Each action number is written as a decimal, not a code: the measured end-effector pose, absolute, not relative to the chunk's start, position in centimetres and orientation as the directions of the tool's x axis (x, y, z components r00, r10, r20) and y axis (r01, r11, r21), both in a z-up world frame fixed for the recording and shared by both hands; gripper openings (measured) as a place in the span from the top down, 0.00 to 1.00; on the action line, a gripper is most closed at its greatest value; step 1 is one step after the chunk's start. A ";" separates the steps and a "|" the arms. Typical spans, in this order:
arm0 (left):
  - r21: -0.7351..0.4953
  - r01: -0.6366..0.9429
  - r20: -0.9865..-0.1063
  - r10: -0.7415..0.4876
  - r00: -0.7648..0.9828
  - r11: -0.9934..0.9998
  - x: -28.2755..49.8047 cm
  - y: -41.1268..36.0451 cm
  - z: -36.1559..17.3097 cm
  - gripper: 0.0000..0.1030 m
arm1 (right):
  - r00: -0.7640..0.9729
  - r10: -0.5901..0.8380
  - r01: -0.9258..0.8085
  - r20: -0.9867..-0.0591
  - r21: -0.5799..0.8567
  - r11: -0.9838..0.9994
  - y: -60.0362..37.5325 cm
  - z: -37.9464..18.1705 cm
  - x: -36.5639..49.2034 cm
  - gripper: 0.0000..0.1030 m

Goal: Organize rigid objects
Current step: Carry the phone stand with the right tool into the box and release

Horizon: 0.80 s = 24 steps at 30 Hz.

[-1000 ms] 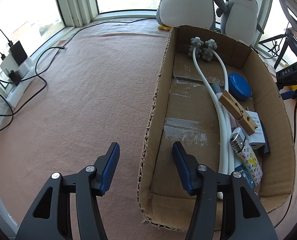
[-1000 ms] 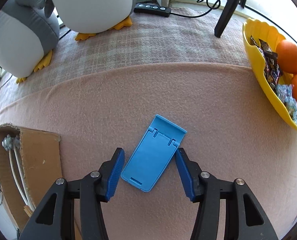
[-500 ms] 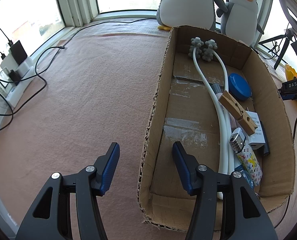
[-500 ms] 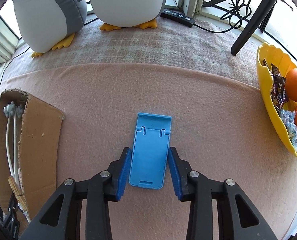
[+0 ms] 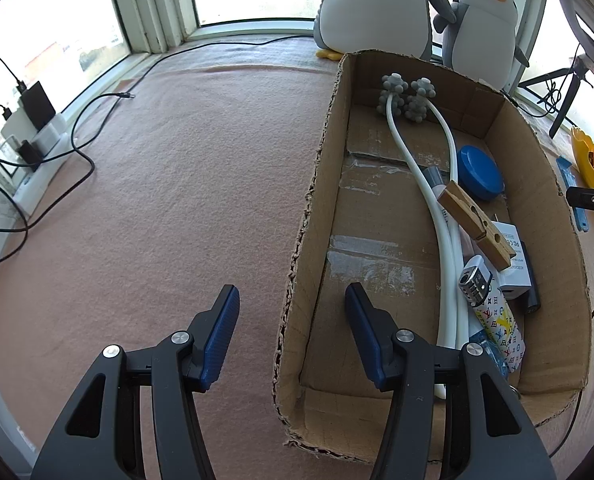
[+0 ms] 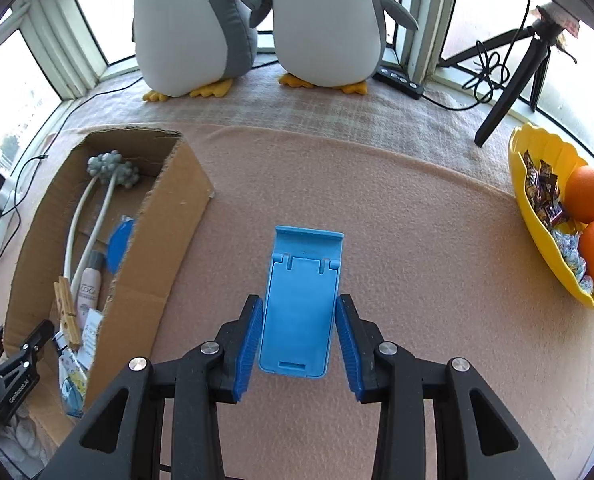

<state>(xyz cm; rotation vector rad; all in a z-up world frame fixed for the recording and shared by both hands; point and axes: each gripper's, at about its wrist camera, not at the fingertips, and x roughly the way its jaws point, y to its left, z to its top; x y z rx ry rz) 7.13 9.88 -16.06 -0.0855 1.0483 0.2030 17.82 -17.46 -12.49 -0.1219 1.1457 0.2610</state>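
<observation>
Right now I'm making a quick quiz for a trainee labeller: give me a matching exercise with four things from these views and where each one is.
Things:
1. blue phone stand
2. wooden clothespin
3. oranges
4. plush penguins

Places:
A. in the yellow bowl
B. by the window
C. between the right gripper's pads
D. inside the cardboard box

Pairs: 1-C, 2-D, 3-A, 4-B
</observation>
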 end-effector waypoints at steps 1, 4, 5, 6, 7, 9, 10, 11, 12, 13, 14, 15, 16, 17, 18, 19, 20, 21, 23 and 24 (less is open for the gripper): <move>0.027 -0.208 -0.867 0.126 0.482 0.978 7.1 9.9 -16.1 0.47 | 0.395 0.158 -0.286 -0.905 0.042 0.957 -16.7 -12.0 18.1 0.67; 0.027 -0.210 -0.868 0.127 0.481 0.977 7.1 9.8 -16.0 0.47 | 0.422 0.195 -0.344 -0.885 0.043 0.938 -15.0 -10.5 17.5 0.67; 0.026 -0.210 -0.868 0.127 0.481 0.977 7.1 9.8 -16.0 0.47 | 0.434 0.202 -0.367 -0.878 0.033 0.930 -14.1 -10.2 17.1 0.67; 0.026 -0.210 -0.868 0.127 0.481 0.977 7.1 9.8 -16.0 0.47 | 0.444 0.214 -0.389 -0.870 0.028 0.921 -13.6 -9.8 16.6 0.67; 0.027 -0.210 -0.868 0.127 0.481 0.977 7.1 9.8 -16.0 0.47 | 0.449 0.228 -0.412 -0.864 0.026 0.911 -12.6 -9.5 16.8 0.67; 0.026 -0.211 -0.868 0.127 0.480 0.977 7.1 9.8 -16.0 0.47 | 0.457 0.247 -0.457 -0.854 0.012 0.889 -11.2 -9.0 15.9 0.67; 0.025 -0.211 -0.868 0.126 0.480 0.977 7.1 9.8 -16.0 0.47 | 0.464 0.255 -0.478 -0.849 0.002 0.878 -10.5 -8.7 15.4 0.67; 0.024 -0.212 -0.868 0.126 0.480 0.977 7.1 9.8 -16.0 0.47 | 0.468 0.263 -0.500 -0.844 -0.008 0.866 -9.8 -8.4 14.8 0.67; 0.024 -0.212 -0.869 0.125 0.479 0.977 7.1 9.8 -16.0 0.47 | 0.471 0.272 -0.523 -0.839 -0.017 0.852 -9.1 -8.2 14.2 0.67; 0.023 -0.213 -0.869 0.125 0.478 0.977 7.1 9.9 -16.1 0.47 | 0.473 0.277 -0.540 -0.837 -0.027 0.841 -8.5 -8.1 13.8 0.67; 0.022 -0.213 -0.870 0.124 0.478 0.977 7.1 9.9 -16.1 0.47 | 0.469 0.284 -0.557 -0.836 -0.030 0.830 -7.9 -8.1 13.4 0.67; 0.021 -0.213 -0.870 0.123 0.477 0.977 7.1 9.9 -16.1 0.47 | 0.462 0.293 -0.573 -0.837 -0.030 0.819 -7.4 -8.2 13.0 0.67; 0.020 -0.214 -0.871 0.122 0.477 0.977 7.0 10.0 -16.1 0.47 | 0.458 0.297 -0.585 -0.838 -0.032 0.810 -6.9 -8.2 12.6 0.67; 0.018 -0.215 -0.871 0.121 0.476 0.976 7.0 10.0 -16.1 0.47 | 0.454 0.301 -0.595 -0.839 -0.034 0.803 -6.4 -8.3 12.3 0.67; 0.017 -0.216 -0.871 0.120 0.476 0.976 7.0 10.0 -16.1 0.47 | 0.450 0.305 -0.605 -0.839 -0.035 0.796 -6.0 -8.4 12.0 0.67; 0.017 -0.215 -0.871 0.120 0.476 0.976 7.0 10.0 -16.1 0.47 | 0.443 0.310 -0.614 -0.841 -0.032 0.789 -5.6 -8.5 11.7 0.67; 0.019 -0.214 -0.872 0.121 0.475 0.977 7.0 10.0 -16.1 0.47 | 0.434 0.318 -0.624 -0.843 -0.027 0.781 -5.2 -8.6 11.4 0.67; 0.020 -0.213 -0.872 0.121 0.474 0.977 7.0 10.0 -16.0 0.47 | 0.427 0.322 -0.632 -0.845 -0.024 0.775 -4.8 -8.7 11.1 0.67; 0.019 -0.213 -0.874 0.120 0.471 0.977 7.1 10.1 -16.0 0.47 | 0.417 0.326 -0.649 -0.849 -0.026 0.761 -4.0 -9.0 10.6 0.67; 0.019 -0.213 -0.875 0.119 0.470 0.977 7.1 10.1 -16.0 0.47 | 0.416 0.326 -0.654 -0.849 -0.030 0.755 -3.7 -9.2 10.4 0.67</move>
